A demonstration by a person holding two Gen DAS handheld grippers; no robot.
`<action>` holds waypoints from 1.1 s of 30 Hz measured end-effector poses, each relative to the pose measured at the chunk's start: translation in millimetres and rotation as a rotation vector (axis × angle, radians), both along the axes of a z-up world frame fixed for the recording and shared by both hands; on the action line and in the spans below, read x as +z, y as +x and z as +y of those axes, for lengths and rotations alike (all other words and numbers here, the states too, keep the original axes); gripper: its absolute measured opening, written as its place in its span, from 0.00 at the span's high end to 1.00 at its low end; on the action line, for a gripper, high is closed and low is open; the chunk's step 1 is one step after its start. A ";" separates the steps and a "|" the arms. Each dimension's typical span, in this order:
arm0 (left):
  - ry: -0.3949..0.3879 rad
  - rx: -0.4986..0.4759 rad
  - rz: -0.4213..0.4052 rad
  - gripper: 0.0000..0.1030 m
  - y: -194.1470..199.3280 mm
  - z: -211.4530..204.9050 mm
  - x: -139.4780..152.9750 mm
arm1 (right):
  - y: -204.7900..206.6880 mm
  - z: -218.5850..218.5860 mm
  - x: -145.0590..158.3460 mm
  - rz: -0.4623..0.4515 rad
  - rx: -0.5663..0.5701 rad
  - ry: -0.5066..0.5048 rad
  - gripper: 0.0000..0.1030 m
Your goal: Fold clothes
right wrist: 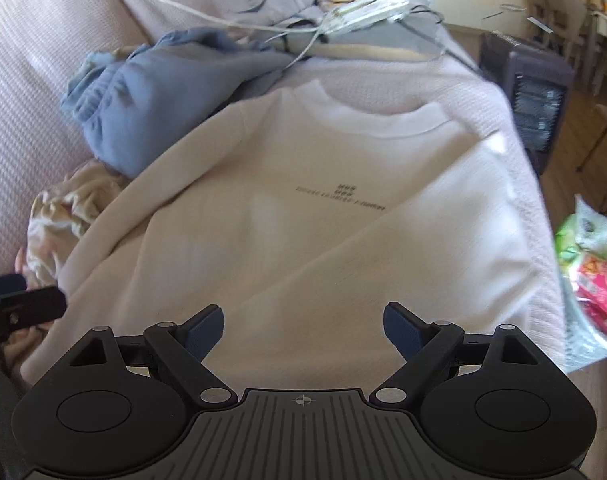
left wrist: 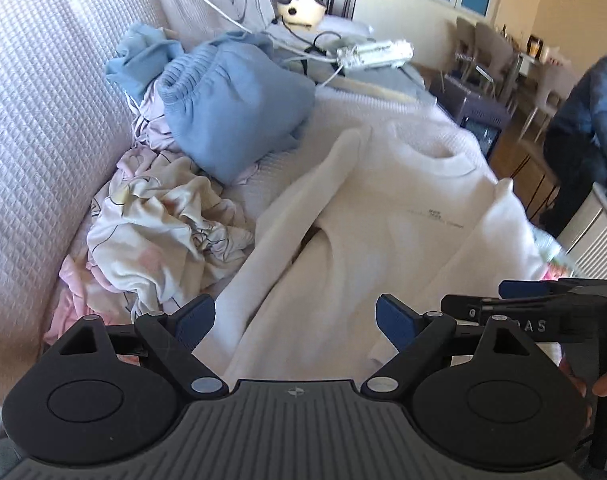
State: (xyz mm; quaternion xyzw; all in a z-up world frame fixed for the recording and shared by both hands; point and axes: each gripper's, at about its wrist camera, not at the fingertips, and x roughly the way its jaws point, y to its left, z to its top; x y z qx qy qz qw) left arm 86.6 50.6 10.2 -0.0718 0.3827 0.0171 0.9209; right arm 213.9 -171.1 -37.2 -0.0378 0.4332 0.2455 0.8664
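A white long-sleeved sweatshirt [left wrist: 387, 236] lies face up on the sofa seat, collar at the far end, both sleeves folded in over the body; it also shows in the right wrist view [right wrist: 303, 216]. My left gripper [left wrist: 295, 320] is open and empty, hovering over the sweatshirt's lower left part. My right gripper [right wrist: 303, 326] is open and empty over the lower hem. The right gripper's body also shows at the right edge of the left wrist view [left wrist: 543, 308].
A blue sweat garment [left wrist: 231, 116] and a crumpled floral cloth [left wrist: 159, 232] lie to the left against the sofa back [left wrist: 35, 120]. A white cable and power strip [left wrist: 373, 54] lie beyond. A bag of packets [right wrist: 595, 272] sits right of the sofa edge. A heater [right wrist: 531, 100] stands on the floor.
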 end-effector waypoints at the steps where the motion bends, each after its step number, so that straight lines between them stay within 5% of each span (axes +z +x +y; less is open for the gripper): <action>1: -0.003 -0.005 0.005 0.16 2.3 0.8 -1.4 | 1.1 1.4 -2.5 0.008 0.018 0.004 0.13; 10: -0.051 0.004 0.033 0.16 10.5 8.8 -13.0 | 5.7 10.1 -17.1 0.028 0.067 -0.045 0.13; 16: -0.134 -0.003 0.013 0.16 3.2 19.8 2.1 | 4.2 1.3 -3.1 -0.026 -0.031 -0.045 0.13; 20: -0.073 -0.014 0.013 0.16 3.8 20.3 6.6 | 9.3 -6.8 1.8 -0.054 -0.124 -0.073 0.13; 25: -0.065 0.050 0.012 0.19 8.1 27.6 5.8 | 15.7 -27.4 7.4 -0.010 -0.198 0.041 0.13; 27: -0.052 0.048 0.020 0.32 11.9 28.6 2.9 | 17.6 -30.8 5.8 0.006 -0.208 0.055 0.13; 29: -0.036 0.017 0.045 0.60 18.9 29.7 -5.1 | 20.1 -29.2 4.9 0.011 -0.205 0.053 0.13; 33: 0.020 0.009 0.106 0.78 35.8 25.7 -27.9 | 21.1 -22.5 4.9 -0.002 -0.181 0.033 0.13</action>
